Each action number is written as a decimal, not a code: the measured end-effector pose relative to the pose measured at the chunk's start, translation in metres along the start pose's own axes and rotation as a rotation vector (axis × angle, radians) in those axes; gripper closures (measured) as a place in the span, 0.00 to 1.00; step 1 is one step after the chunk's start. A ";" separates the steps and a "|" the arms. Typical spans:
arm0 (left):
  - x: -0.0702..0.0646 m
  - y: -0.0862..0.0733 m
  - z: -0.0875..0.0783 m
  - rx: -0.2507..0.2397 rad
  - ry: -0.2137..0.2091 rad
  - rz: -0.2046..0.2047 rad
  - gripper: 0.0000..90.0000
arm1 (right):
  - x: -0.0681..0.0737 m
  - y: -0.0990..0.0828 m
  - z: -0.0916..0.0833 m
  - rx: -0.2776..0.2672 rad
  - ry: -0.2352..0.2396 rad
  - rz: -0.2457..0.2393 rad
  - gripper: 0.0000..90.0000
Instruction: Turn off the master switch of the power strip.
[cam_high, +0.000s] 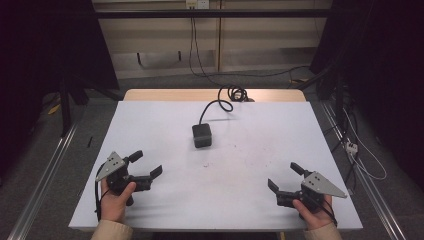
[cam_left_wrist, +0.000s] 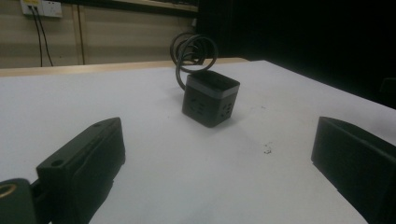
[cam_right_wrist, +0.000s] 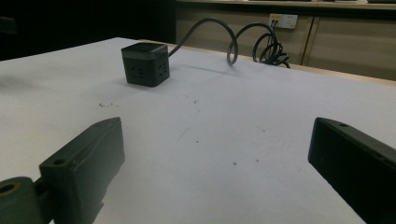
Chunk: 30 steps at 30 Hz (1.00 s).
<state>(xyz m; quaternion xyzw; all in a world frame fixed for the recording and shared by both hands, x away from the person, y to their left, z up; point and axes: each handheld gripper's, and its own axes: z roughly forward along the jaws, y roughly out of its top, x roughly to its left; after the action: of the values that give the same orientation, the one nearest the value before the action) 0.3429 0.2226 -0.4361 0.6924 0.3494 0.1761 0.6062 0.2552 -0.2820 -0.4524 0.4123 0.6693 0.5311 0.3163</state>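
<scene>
Left gripper (cam_high: 147, 163) jaws wide, empty, resting near table (cam_high: 165, 205) front edge; right gripper (cam_high: 284, 176) likewise wide, empty, opp. side; black cube power strip (cam_high: 201, 135) w/ coiled cable (cam_high: 226, 100) sits ahead of & between both, well apart from each.
</scene>
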 end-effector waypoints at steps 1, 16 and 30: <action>0.000 0.001 0.001 0.001 0.008 0.006 0.03 | -0.001 0.000 0.000 -0.003 -0.001 0.002 0.03; -0.005 0.006 0.019 0.017 0.010 0.009 0.02 | 0.000 0.003 0.002 -0.007 0.002 -0.007 0.04; -0.011 0.011 0.035 0.043 -0.016 0.020 0.02 | 0.001 0.004 0.000 -0.015 -0.002 -0.005 0.04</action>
<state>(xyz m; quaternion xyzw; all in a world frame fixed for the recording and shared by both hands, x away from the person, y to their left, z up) 0.3615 0.1897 -0.4308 0.7102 0.3411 0.1690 0.5922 0.2553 -0.2812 -0.4485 0.4088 0.6658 0.5350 0.3214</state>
